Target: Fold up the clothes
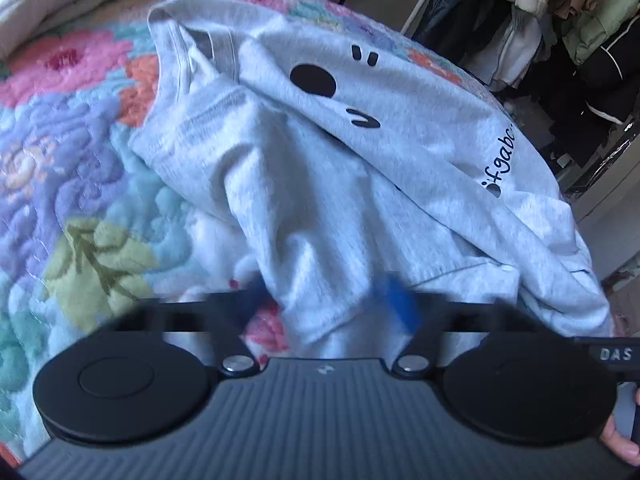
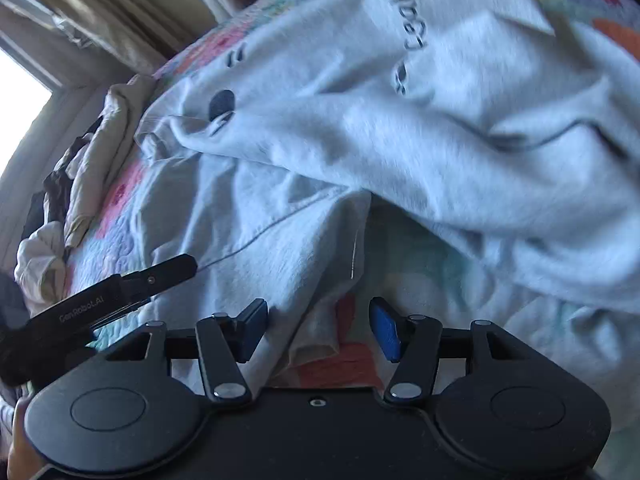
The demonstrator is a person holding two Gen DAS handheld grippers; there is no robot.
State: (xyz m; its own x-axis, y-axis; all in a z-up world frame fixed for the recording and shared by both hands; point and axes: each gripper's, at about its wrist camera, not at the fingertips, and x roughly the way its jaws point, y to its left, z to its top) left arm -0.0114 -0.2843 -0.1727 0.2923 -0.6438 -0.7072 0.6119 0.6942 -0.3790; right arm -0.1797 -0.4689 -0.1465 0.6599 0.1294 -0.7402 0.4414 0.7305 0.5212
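A light grey sweatshirt with black face marks and black lettering lies crumpled on a floral quilt. My left gripper is open, its blue fingers wide apart on either side of a hanging fold of the sweatshirt near its hem. The image there is blurred. In the right wrist view the same sweatshirt fills the frame. My right gripper is open, with a sweatshirt edge lying between its blue fingers. The left gripper's black body shows at the left of that view.
A folded pale duvet lies at the bed's far left. Hanging coats and jackets stand beyond the bed's right edge. In the right wrist view, a pile of clothes lies by the window wall on the left.
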